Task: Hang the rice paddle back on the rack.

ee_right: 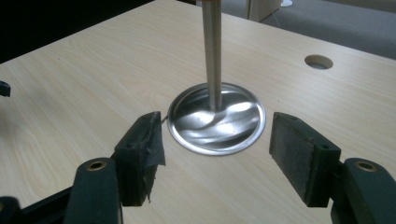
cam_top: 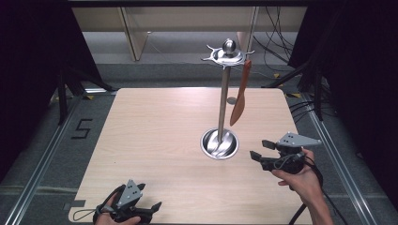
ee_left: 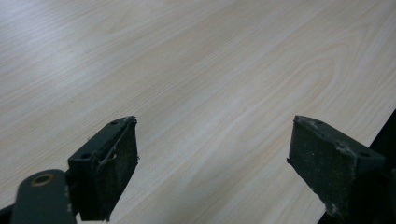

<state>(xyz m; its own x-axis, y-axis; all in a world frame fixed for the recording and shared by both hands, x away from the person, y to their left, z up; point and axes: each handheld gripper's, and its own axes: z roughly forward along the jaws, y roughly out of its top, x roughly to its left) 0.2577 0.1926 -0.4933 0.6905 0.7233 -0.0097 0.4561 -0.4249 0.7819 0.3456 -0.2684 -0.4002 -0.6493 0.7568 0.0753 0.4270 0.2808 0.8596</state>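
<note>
A steel utensil stand rises from a round dish base near the table's middle; its pole and base lie ahead in the right gripper view. A brown wooden spatula hangs from the stand's top ring. My right gripper stands open just right of the base, jaws empty. Near the front left edge my left gripper is held open over bare wood, nothing between its jaws.
The light wooden table has a small cable hole behind the stand. Dark cables and black frame legs stand on the floor beyond the far edge. A floor mark "5" lies at the left.
</note>
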